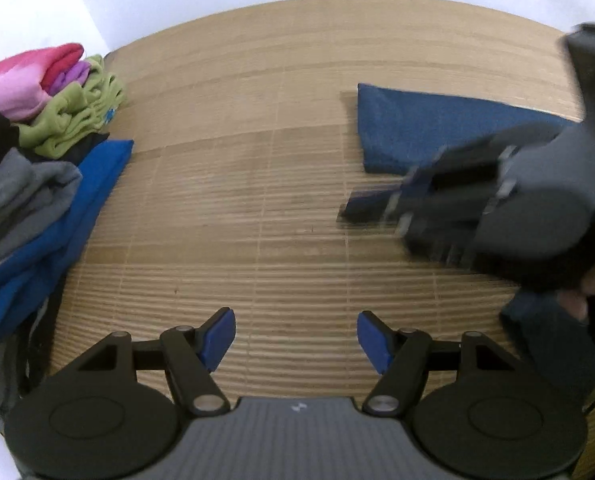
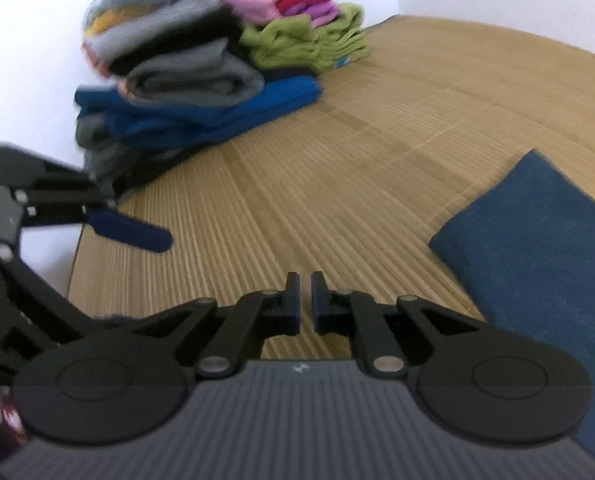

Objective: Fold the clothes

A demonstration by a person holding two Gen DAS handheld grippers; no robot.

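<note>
A folded dark blue garment (image 1: 417,132) lies flat on the bamboo mat (image 1: 257,200) at the right; in the right wrist view the garment (image 2: 537,248) is at the right edge. My left gripper (image 1: 296,338) hovers open over bare mat, holding nothing. My right gripper (image 2: 305,300) is shut with only a slit between its blue pads and nothing in it. It appears blurred in the left wrist view (image 1: 359,208), just in front of the garment's near edge. One blue finger (image 2: 137,234) of the left gripper shows at the left of the right wrist view.
A stack of folded clothes (image 2: 185,72) in grey, black, bright blue, green and pink sits at the mat's left edge by the white wall, also seen as the clothes stack (image 1: 37,152) in the left wrist view. A hand (image 1: 593,280) holds the right gripper.
</note>
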